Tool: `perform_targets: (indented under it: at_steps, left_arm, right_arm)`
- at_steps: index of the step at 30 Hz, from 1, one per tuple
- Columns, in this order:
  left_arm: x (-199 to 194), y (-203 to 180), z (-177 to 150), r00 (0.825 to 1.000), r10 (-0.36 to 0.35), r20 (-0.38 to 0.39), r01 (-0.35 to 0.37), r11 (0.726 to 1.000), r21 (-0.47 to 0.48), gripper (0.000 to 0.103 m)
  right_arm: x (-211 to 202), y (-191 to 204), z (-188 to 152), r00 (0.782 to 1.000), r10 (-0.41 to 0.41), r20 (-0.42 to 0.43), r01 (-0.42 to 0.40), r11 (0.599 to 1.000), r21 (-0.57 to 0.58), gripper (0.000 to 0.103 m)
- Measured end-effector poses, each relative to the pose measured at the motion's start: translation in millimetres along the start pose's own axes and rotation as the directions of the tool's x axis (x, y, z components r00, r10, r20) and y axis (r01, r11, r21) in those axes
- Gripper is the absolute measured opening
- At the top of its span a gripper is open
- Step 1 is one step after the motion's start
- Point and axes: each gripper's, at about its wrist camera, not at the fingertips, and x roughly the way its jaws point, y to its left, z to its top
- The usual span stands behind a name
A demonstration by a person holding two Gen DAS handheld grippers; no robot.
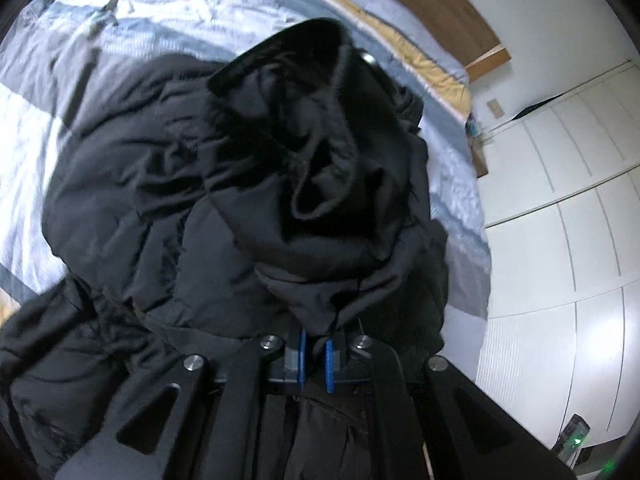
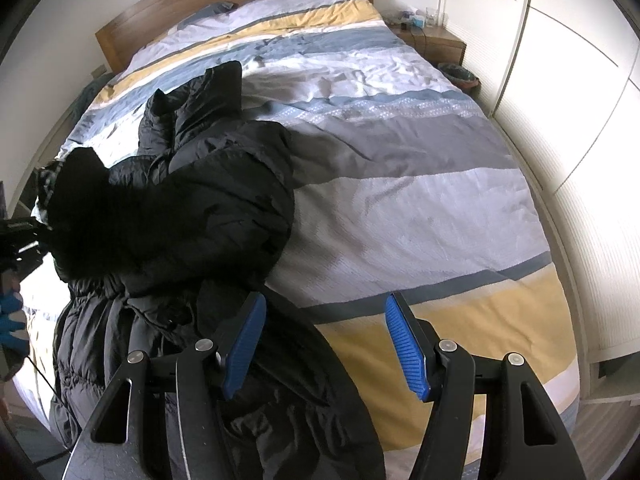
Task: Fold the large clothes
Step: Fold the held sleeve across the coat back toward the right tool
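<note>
A black puffer jacket point(image 2: 208, 208) lies bunched on the left half of the striped bed point(image 2: 420, 208). In the left wrist view the jacket point(image 1: 168, 184) fills the middle, and its dark hood-like part point(image 1: 320, 148) rises toward the camera. My left gripper point(image 1: 316, 356) is shut on a fold of this black fabric, pinched between the blue pads. In the right wrist view the left gripper point(image 2: 24, 236) shows at the far left edge, against the lifted black fabric. My right gripper point(image 2: 324, 344) stands open above the jacket's near edge and the yellow stripe, with nothing between its fingers.
A wooden headboard point(image 2: 224, 4) stands at the far end of the bed. White wardrobe doors point(image 2: 580, 120) run along the right side, close to the bed edge. A bedside table point(image 2: 432, 40) with small items and a bin point(image 2: 460, 74) sit at the far right.
</note>
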Motion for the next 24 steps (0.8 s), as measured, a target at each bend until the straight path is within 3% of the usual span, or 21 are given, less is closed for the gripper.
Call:
perform_targets:
  at_steps: [10, 16, 20, 24]
  left_arm:
    - [39, -2, -8, 0.995, 0.071, -0.063, -0.069, 0.997, 0.029, 0.01]
    - [50, -10, -24, 0.991, -0.004, -0.134, 0.015, 0.996, 0.083, 0.031]
    - [41, -20, -36, 0.984, -0.052, -0.171, 0.078, 0.986, 0.146, 0.031]
    - [18, 0, -30, 0.99, -0.011, -0.138, 0.039, 0.978, 0.204, 0.031]
  right_arm:
    - [13, 8, -6, 0.999, 0.012, -0.032, -0.013, 1.0, -0.028, 0.062]
    - [19, 39, -1, 0.999, 0.034, -0.034, -0.036, 0.996, -0.079, 0.062]
    - [20, 67, 6, 0.998, 0.049, -0.032, -0.052, 0.992, -0.112, 0.062]
    - [20, 101, 15, 0.997, 0.081, -0.02, -0.083, 0.986, -0.145, 0.062]
